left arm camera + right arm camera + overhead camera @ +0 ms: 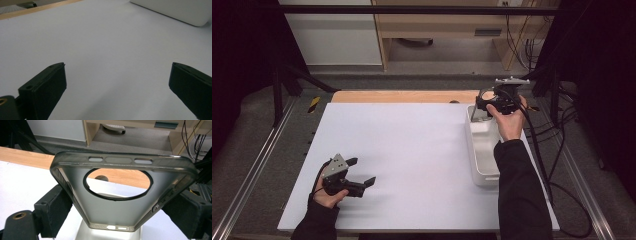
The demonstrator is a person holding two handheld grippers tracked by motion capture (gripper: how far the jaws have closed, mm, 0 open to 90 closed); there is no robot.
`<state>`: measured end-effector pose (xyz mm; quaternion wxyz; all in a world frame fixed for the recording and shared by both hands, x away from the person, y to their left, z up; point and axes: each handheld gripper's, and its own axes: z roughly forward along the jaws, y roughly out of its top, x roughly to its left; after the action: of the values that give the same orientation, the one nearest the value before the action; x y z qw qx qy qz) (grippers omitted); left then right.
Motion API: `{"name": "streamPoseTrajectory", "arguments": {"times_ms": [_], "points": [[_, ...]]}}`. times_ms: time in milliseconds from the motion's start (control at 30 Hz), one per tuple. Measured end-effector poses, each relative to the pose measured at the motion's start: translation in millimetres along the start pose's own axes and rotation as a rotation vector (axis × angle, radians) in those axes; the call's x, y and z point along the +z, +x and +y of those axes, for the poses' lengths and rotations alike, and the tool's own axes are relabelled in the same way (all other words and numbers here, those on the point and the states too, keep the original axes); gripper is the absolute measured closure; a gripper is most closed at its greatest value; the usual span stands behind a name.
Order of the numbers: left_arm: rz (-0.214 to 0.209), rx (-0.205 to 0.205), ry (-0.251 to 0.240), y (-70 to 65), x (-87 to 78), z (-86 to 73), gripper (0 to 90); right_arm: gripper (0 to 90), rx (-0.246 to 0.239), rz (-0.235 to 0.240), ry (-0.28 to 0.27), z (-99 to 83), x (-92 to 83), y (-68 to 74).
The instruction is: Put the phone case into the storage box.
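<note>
Jaws around half-hidden phone case [117, 202]

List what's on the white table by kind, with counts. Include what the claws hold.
Phone case, translucent grey, held in the right claw: 1
White tray at the table's right side: 1
Left claw open, holding nothing: 0
Total: 2

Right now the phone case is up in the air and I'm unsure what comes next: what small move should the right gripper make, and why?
Probably carry it toward the mid-table. The right gripper holds the translucent grey phone case by its sides above the far end of the white rectangular tray, while the left gripper waits open over the bare white tabletop.
</note>
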<state>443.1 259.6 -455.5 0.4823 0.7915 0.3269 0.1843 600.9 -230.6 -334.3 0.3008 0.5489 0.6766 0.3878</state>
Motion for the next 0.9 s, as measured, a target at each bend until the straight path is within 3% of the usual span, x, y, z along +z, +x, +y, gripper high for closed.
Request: {"name": "streamPoseTrajectory", "arguments": {"times_ms": [900], "points": [[-0.004, 0.005, 0.000, 0.3, 0.5, -0.1, 1.0, 12.3, 0.017, -0.035, 0.081, -12.8, 38.3, 2.9]]}}
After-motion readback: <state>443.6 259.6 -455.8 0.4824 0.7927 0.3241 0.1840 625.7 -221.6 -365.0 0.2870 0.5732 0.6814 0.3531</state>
